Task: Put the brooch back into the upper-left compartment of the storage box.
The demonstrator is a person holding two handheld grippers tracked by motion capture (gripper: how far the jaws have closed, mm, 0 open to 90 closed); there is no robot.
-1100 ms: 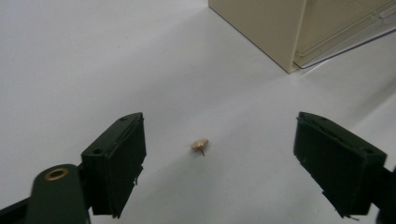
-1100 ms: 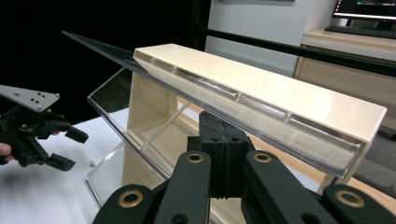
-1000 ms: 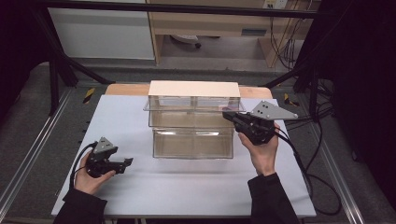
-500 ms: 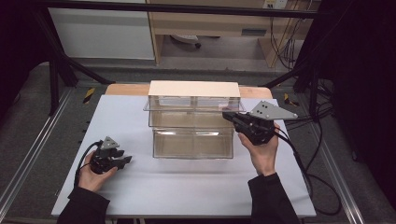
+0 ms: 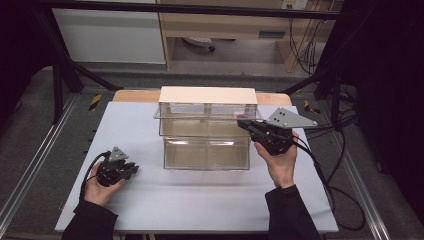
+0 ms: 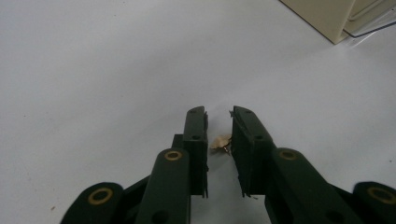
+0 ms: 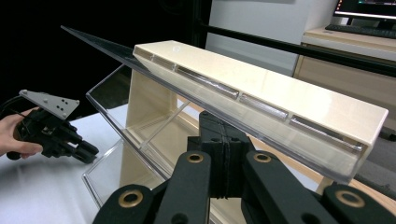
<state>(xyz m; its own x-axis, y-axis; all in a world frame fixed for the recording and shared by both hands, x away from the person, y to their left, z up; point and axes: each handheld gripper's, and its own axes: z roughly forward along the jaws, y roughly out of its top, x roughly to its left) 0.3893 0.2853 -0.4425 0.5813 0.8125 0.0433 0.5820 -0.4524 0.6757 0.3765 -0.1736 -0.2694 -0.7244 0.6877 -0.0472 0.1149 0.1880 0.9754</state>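
A clear tiered bin rack with a beige top stands mid-table. My left gripper lies low on the white table to the rack's front left. Its jaws have just been closing and stand a narrow gap apart. A small tan scrap lies on the table between the pads; I see no firm squeeze on it. My right gripper is shut with nothing between its jaws. Its tip sits at the right end of the upper bin, just under the clear sloping front panel.
The white table has free surface in front of the rack and to its left. A black cable loops off the right gripper along the table's right side. Dark frame bars and a cabinet stand beyond the far edge.
The left gripper's jaws have narrowed from wide apart to a small gap, and the left hand has barely shifted. The right hand and its gripper have kept still.
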